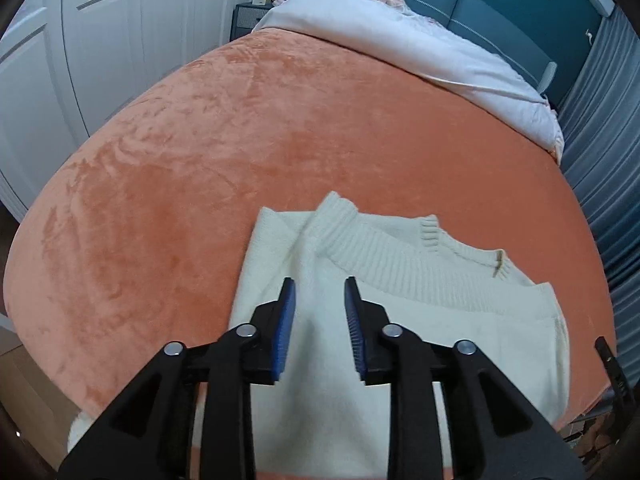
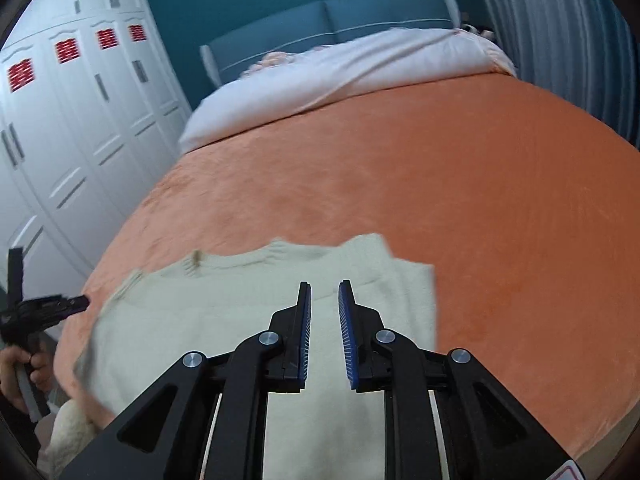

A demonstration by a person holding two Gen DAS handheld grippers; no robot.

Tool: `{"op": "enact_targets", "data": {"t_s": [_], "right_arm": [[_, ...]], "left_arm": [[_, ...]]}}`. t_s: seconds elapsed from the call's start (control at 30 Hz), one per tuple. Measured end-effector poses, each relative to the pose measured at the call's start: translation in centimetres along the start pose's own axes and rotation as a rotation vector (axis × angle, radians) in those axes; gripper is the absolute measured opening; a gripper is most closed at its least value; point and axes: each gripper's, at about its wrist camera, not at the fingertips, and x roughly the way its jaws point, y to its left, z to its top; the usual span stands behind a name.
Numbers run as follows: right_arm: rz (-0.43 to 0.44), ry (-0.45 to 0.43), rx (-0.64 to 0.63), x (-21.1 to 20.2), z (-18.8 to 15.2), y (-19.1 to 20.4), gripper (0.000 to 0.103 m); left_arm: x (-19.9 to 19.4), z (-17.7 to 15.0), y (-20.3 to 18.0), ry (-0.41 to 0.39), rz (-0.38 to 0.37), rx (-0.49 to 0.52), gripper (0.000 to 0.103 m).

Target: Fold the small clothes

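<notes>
A home bedroom: bed point(image 1: 280, 120) with orange blanket, white wardrobe point(image 2: 80, 120), teal headboard point(image 2: 320, 20).

My left gripper point(image 1: 320, 284) points forward and slightly down, its two black fingers point(image 1: 285, 320) parted with a clear gap between the blue ribbed pads, nothing caught between them. My right gripper point(image 2: 324, 286) sits in a similar pose, fingers point(image 2: 347, 320) also apart but with a narrower gap, again gripping nothing. From the right wrist view I can see the left gripper point(image 2: 48, 308) out at the far left edge, seen side-on, with my bare left hand point(image 2: 20, 372) wrapped around its handle below. In the left wrist view, a sliver of the right gripper point(image 1: 610, 364) shows at the right edge.
</notes>
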Motion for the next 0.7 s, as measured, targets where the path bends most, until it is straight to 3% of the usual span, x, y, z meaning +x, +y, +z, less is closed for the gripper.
{"op": "enact_targets", "data": {"t_s": [0.17,0.23,0.3,0.4,0.53,0.63,0.7], "right_arm": [[0.237,0.13,-0.101,1.4,-5.9,10.6,0.016],[0.264,0.187,-0.163,2.9,-8.3,13.6,0.015],[0.236,0.216,-0.183,4.4,-9.5,14.2,0.012],[0.12,0.216,-0.106,4.6,-9.2,10.1,0.004],[-0.094,0.195,0.14,1.8,-9.1,-1.3,0.0],[-0.079,0.201,0.308,0.5,-10.2,-6.2,0.0],[-0.108,0.19,0.294,0.0,-9.9,-5.3,0.0]], "left_arm": [[-0.5,-6.0,-4.6,0.068,-0.13,0.034,0.031],[0.8,-7.7,-5.4,0.111,-0.115,0.045,0.032],[2.0,-8.5,-4.5,0.132,-0.08,0.032,0.031],[2.4,-8.4,-1.3,0.14,-0.06,-0.009,0.028],[1.2,-8.9,3.6,0.107,0.02,-0.092,0.023],[2.0,-9.6,6.3,0.127,-0.034,-0.174,0.01],[2.0,-9.6,6.0,0.123,-0.02,-0.178,0.01]]}}
